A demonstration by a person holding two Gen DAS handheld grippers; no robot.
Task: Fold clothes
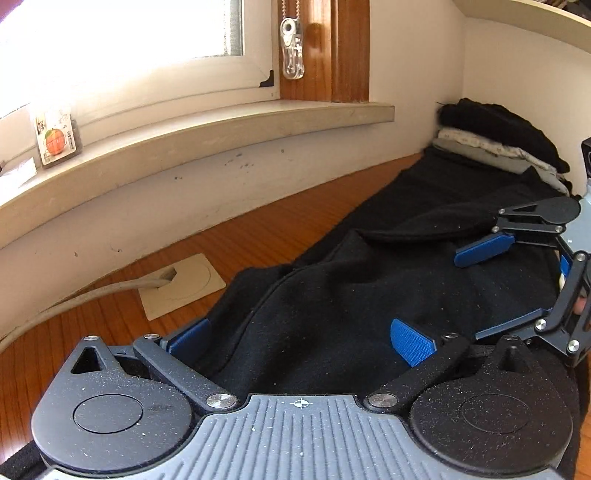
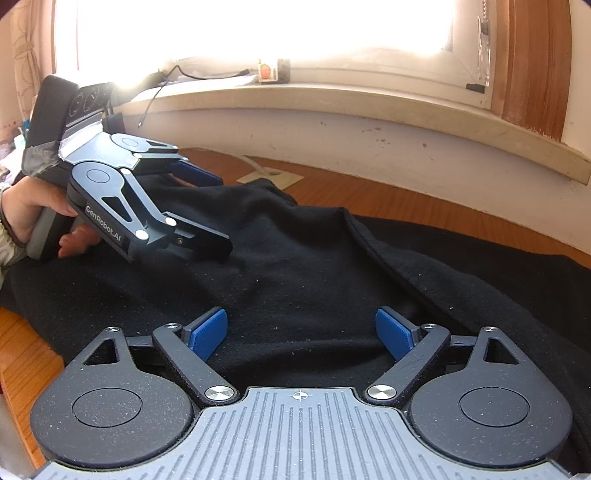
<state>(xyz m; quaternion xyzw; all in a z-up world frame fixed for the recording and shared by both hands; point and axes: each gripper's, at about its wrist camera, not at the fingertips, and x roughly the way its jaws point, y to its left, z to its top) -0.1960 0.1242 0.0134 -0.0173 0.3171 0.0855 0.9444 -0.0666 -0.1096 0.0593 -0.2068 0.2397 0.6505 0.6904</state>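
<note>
Now, left gripper [image 1: 301, 341]: I am seeing its blue pads standing wide apart, over the near end of the black garment [image 1: 369, 280]. I cannot tell if the pads are touching the cloth.
Right gripper [image 2: 301, 332]: its jaws are standing wide apart too, with black cloth lying between them and nothing pinched.
Black garment: it is lying spread out on the wooden table [image 1: 258, 232], with a raised fold running across it.
Folded pile [image 1: 498, 144]: black and grey clothes are sitting on the far end of the garment, in the corner by the wall. The right edge of the picture is cutting the pile off.
Hand [image 2: 26, 206]: a person's hand is holding the left gripper's handle, partly hidden behind it.
Window [image 2: 258, 26]: it is glowing so bright that I am seeing nothing through it.
Small card [image 1: 55, 136]: it is leaning on the sill, too small to read.
</note>
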